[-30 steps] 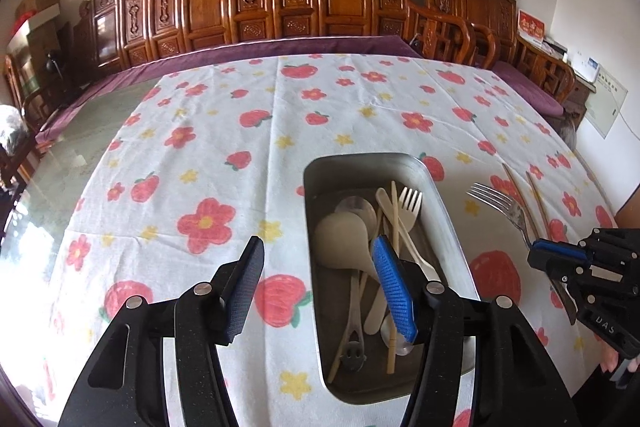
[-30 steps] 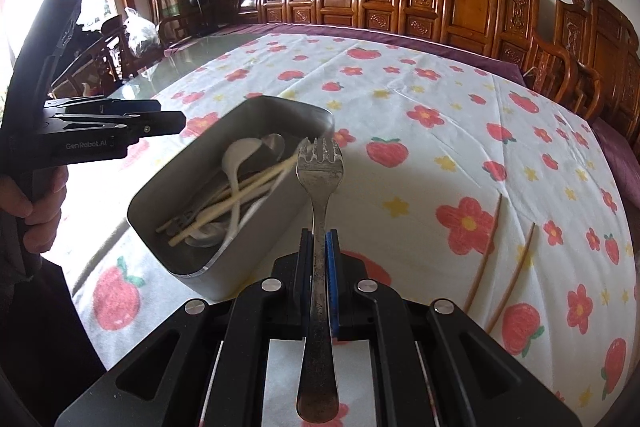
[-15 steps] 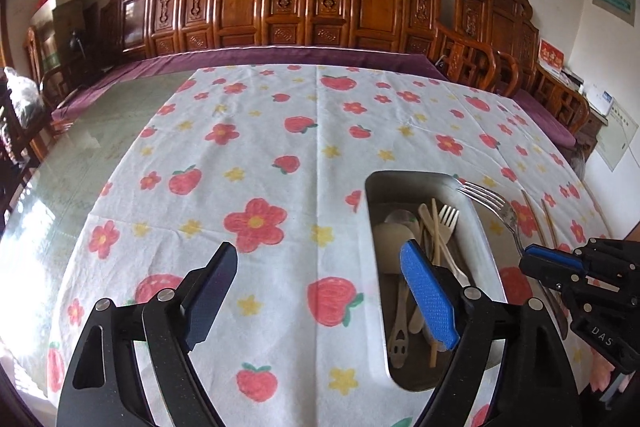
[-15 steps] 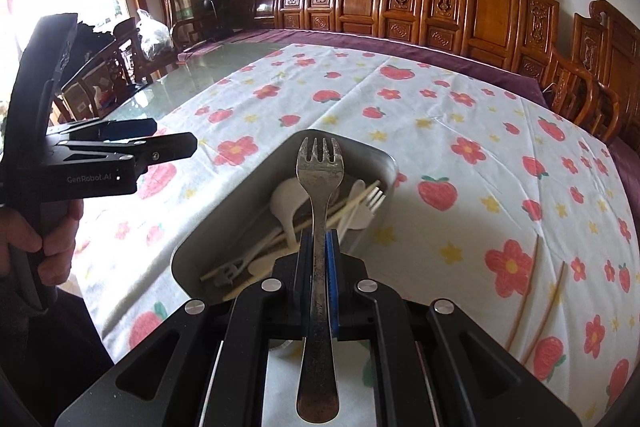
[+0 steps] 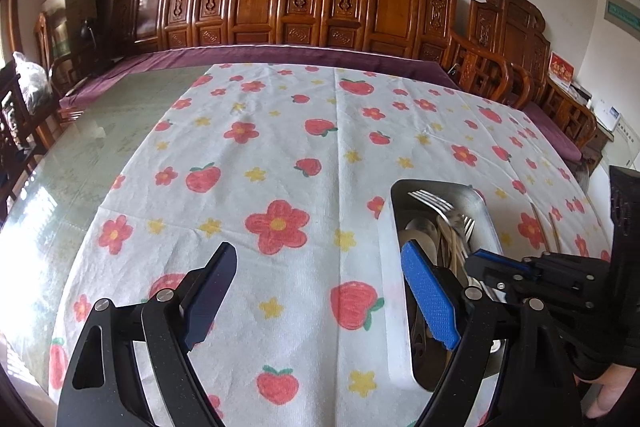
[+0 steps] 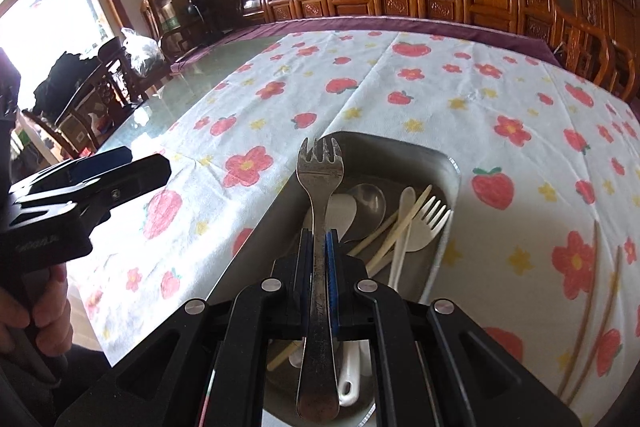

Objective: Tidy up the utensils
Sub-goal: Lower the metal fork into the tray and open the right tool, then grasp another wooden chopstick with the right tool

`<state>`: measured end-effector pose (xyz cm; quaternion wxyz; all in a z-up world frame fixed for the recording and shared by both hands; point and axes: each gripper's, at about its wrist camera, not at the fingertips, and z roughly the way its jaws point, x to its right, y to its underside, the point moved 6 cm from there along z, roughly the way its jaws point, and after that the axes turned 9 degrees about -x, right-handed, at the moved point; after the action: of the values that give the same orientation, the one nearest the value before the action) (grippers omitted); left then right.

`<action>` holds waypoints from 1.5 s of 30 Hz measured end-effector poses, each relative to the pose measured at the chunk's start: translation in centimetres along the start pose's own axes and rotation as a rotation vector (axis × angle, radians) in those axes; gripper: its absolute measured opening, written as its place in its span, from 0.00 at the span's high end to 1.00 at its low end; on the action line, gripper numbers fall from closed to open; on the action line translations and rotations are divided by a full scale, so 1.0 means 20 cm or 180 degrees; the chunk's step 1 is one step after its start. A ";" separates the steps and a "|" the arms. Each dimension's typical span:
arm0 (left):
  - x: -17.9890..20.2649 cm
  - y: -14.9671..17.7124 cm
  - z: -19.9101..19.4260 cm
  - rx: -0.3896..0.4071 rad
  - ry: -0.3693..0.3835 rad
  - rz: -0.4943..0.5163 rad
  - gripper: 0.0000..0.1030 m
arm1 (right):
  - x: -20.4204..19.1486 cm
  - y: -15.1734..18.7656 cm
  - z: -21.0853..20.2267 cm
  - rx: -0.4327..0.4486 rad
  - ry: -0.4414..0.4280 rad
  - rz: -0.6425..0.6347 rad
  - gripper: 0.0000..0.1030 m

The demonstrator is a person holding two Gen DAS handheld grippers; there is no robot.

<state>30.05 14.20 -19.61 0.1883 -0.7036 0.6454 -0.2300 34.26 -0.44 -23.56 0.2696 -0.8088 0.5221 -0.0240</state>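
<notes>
Bare glass tabletop [image 5: 100, 131] on the far left, then floral cloth [image 5: 280, 155] with wide free room. Left gripper [image 5: 320, 291] hangs over it, jaws just opened wide, nothing between them. Steel tray [image 6: 400, 151] follows; right gripper [image 6: 320, 263] is clamped on a metal fork [image 6: 320, 171], tines over the tray's left edge. Chopsticks [image 6: 600, 291] lie rightmost.

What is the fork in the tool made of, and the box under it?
The fork looks like metal, dull grey and scuffed with dark spots. The box looks like metal too, smooth grey with a shiny rim. The pale fork inside seems plastic, matte cream.
</notes>
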 end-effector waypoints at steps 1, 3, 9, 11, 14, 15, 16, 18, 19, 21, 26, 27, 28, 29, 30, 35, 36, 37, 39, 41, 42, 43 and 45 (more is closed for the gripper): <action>0.00 0.00 0.00 0.0004 0.0012 -0.0002 0.21 | 0.00 0.00 0.02 -0.0022 -0.0021 0.0033 0.92; 0.00 0.00 0.00 -0.0003 0.0027 -0.0009 0.21 | 0.02 0.00 0.07 -0.0094 -0.0046 0.0117 0.92; 0.01 0.00 0.01 -0.0002 0.0033 0.0006 0.21 | 0.01 0.03 0.13 -0.0177 -0.0029 0.0044 0.91; 0.02 0.00 0.01 -0.0004 0.0028 0.0028 0.21 | 0.01 0.03 0.12 -0.0151 -0.0017 -0.0009 0.89; 0.04 0.00 0.02 -0.0015 0.0012 0.0056 0.21 | 0.02 0.02 0.08 -0.0089 -0.0093 -0.0025 0.89; 0.04 0.00 0.02 -0.0014 0.0007 0.0062 0.21 | 0.02 0.02 0.05 -0.0045 -0.0088 -0.0048 0.89; 0.05 0.00 0.01 -0.0014 0.0009 0.0066 0.21 | 0.03 0.01 0.02 -0.0001 -0.0079 -0.0083 0.89; 0.07 0.01 0.02 -0.0020 0.0017 0.0082 0.21 | 0.05 0.02 -0.05 0.0073 -0.0013 -0.0138 0.89; 0.08 0.01 0.02 -0.0019 0.0022 0.0094 0.21 | 0.07 0.02 -0.08 0.0098 0.0002 -0.0151 0.89; 0.12 0.01 0.02 -0.0007 0.0043 0.0140 0.21 | 0.11 0.04 -0.15 0.0141 0.0049 -0.0177 0.89; 0.25 0.00 0.01 0.0021 0.0132 0.0242 0.21 | 0.29 0.10 -0.34 0.0249 0.0233 -0.0132 0.89; 0.28 0.00 0.01 0.0026 0.0144 0.0273 0.21 | 0.34 0.12 -0.37 0.0260 0.0282 -0.0106 0.89; 0.31 0.00 0.02 0.0026 0.0160 0.0305 0.21 | 0.38 0.14 -0.40 0.0265 0.0326 -0.0087 0.89; 0.34 0.00 0.02 0.0025 0.0175 0.0328 0.21 | 0.41 0.16 -0.43 0.0271 0.0366 -0.0070 0.89; 0.37 0.00 0.02 0.0026 0.0196 0.0356 0.21 | 0.46 0.18 -0.45 0.0273 0.0419 -0.0047 0.89; 0.53 0.01 0.01 0.0039 0.0275 0.0484 0.21 | 0.69 0.29 -0.50 0.0219 0.0655 0.0121 0.62; 0.56 0.02 0.02 0.0028 0.0290 0.0504 0.21 | 0.75 0.32 -0.51 0.0206 0.0700 0.0159 0.60; 0.58 0.02 0.02 0.0023 0.0302 0.0525 0.21 | 0.79 0.34 -0.51 0.0179 0.0740 0.0185 0.60; 0.64 0.02 0.02 0.0022 0.0308 0.0568 0.21 | 0.88 0.38 -0.50 0.0139 0.0831 0.0242 0.60; 0.70 0.03 0.02 0.0011 0.0365 0.0591 0.21 | 0.95 0.42 -0.49 0.0085 0.0884 0.0307 0.60; 0.73 0.03 0.02 0.0005 0.0383 0.0604 0.21 | 0.99 0.44 -0.47 0.0048 0.0910 0.0349 0.60; 0.76 0.03 0.02 0.0000 0.0403 0.0626 0.21 | 1.02 0.45 -0.46 0.0020 0.0929 0.0383 0.60; 0.81 0.05 0.03 -0.0018 0.0415 0.0675 0.21 | 1.08 0.48 -0.42 -0.0050 0.0951 0.0476 0.62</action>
<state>30.59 -2.09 -19.34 0.1671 -0.6155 0.7277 -0.2522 33.35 -25.50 -26.10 0.1836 -0.7572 0.6153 -0.1198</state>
